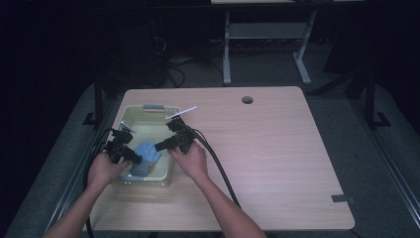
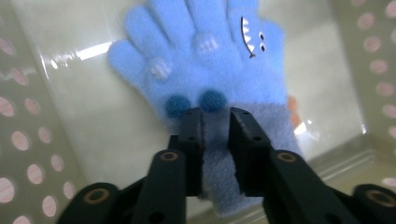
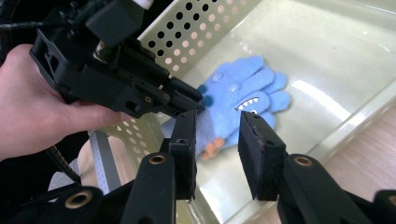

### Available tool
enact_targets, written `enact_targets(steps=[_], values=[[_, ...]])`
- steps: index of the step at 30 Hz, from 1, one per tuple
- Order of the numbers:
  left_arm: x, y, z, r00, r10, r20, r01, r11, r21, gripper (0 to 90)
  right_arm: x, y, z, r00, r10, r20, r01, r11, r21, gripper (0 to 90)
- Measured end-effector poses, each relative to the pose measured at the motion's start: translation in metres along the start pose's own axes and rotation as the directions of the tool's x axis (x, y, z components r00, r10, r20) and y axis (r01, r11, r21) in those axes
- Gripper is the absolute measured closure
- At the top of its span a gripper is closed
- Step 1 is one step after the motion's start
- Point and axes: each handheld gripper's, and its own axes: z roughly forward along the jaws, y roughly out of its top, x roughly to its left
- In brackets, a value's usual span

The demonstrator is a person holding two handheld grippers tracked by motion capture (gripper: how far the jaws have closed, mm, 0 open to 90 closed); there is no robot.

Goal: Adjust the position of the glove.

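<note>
A blue knitted glove (image 2: 205, 60) with a shark face and a greyer cuff lies flat on the floor of a pale perforated basket (image 1: 130, 115). In the high view the glove (image 1: 148, 151) sits in the basket's near half. My left gripper (image 2: 215, 140) reaches in from the left, shut on the glove's cuff, with fabric pinched between the jaws. It also appears in the high view (image 1: 136, 158) and the right gripper view (image 3: 196, 100). My right gripper (image 3: 217, 122) hovers open above the glove near the basket's right wall (image 1: 158, 146), with nothing between its jaws.
The basket (image 3: 196, 28) stands at the left of a wooden table (image 1: 277, 148). A cable hole (image 1: 247, 99) is at the back and a tape strip (image 1: 341, 199) at the front right. Cables trail from both grippers toward the front edge.
</note>
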Motion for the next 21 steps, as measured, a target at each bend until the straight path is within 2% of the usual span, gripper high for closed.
enact_targets(steps=[3, 6, 7, 8, 9, 16, 18, 21], values=[[0.001, -0.001, -0.007, 0.9997, -0.014, 0.018, 0.015, 0.9989, -0.045, 64.4, -0.001, 0.0, 0.0, 1.0, 0.0, -0.005, 0.0, 1.0, -0.003, 66.2], [0.003, -0.002, -0.014, 0.9989, -0.02, 0.043, 0.024, 0.9954, -0.093, 62.3, -0.001, 0.0, -0.001, 1.0, 0.003, -0.007, -0.003, 1.0, -0.004, 65.3], [0.003, -0.002, -0.016, 0.9974, -0.028, 0.066, 0.035, 0.993, -0.113, 61.2, -0.001, 0.0, -0.002, 1.0, 0.002, -0.008, -0.002, 1.0, -0.005, 64.9], [0.004, -0.003, -0.018, 0.9957, -0.012, 0.092, 0.024, 0.9915, -0.128, 59.8, -0.001, 0.0, -0.002, 1.0, 0.0, -0.009, 0.0, 1.0, -0.005, 64.4], [0.003, -0.003, -0.019, 0.9927, -0.017, 0.12, 0.034, 0.989, -0.144, 59.2, -0.001, 0.0, -0.003, 1.0, 0.001, -0.009, -0.001, 1.0, -0.006, 64.0], [0.003, -0.004, -0.027, 0.9909, -0.009, 0.134, 0.033, 0.9835, -0.178, 54.5, -0.003, 0.0, -0.009, 0.9998, 0.001, -0.021, -0.002, 1.0, -0.012, 59.9], [0.003, -0.004, -0.028, 0.9886, -0.023, 0.149, 0.053, 0.9778, -0.203, 53.0, -0.004, 0.0, -0.011, 0.9997, 0.002, -0.023, -0.002, 1.0, -0.012, 58.8], [0.004, -0.005, -0.031, 0.9881, -0.022, 0.152, 0.055, 0.9756, -0.212, 50.2, -0.006, 0.0, -0.013, 0.9995, 0.004, -0.03, -0.004, 1.0, -0.013, 55.6]])
